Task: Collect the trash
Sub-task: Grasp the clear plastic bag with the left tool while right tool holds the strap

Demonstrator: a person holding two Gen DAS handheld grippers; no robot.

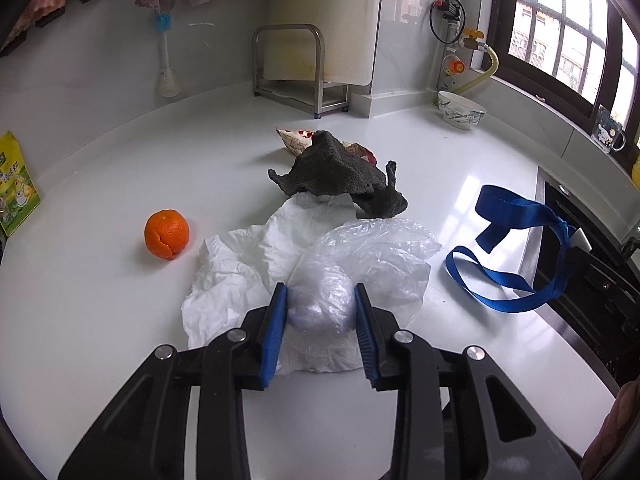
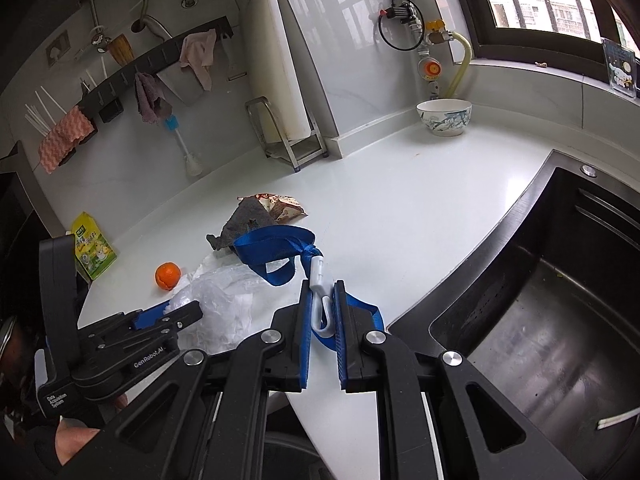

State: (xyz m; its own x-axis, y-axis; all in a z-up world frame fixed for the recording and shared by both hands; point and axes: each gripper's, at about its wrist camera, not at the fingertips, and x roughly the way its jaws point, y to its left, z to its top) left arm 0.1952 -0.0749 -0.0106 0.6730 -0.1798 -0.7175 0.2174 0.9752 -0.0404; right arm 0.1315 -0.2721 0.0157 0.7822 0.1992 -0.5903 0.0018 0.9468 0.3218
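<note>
A crumpled clear plastic bag [image 1: 372, 252] lies on the white counter [image 1: 120, 320], on top of crumpled white paper [image 1: 240, 264]. My left gripper [image 1: 321, 292] is shut on the bag's near lump, with a blue pad pressing on each side. Behind it lie a dark grey rag [image 1: 336, 172], a snack wrapper [image 1: 296, 138] and an orange [image 1: 166, 233]. My right gripper [image 2: 323, 292] is shut on the white plastic hook [image 2: 320, 300] of a blue strap [image 2: 276, 248], which loops over the counter to the right of the bag.
A dark steel sink [image 2: 540, 300] opens at the right, close to the right gripper. A patterned bowl [image 2: 444, 116] stands in the back corner. A steel rack [image 1: 292, 68] and a hanging brush [image 1: 166, 60] are at the back wall. A yellow-green packet [image 1: 14, 184] stands at the far left.
</note>
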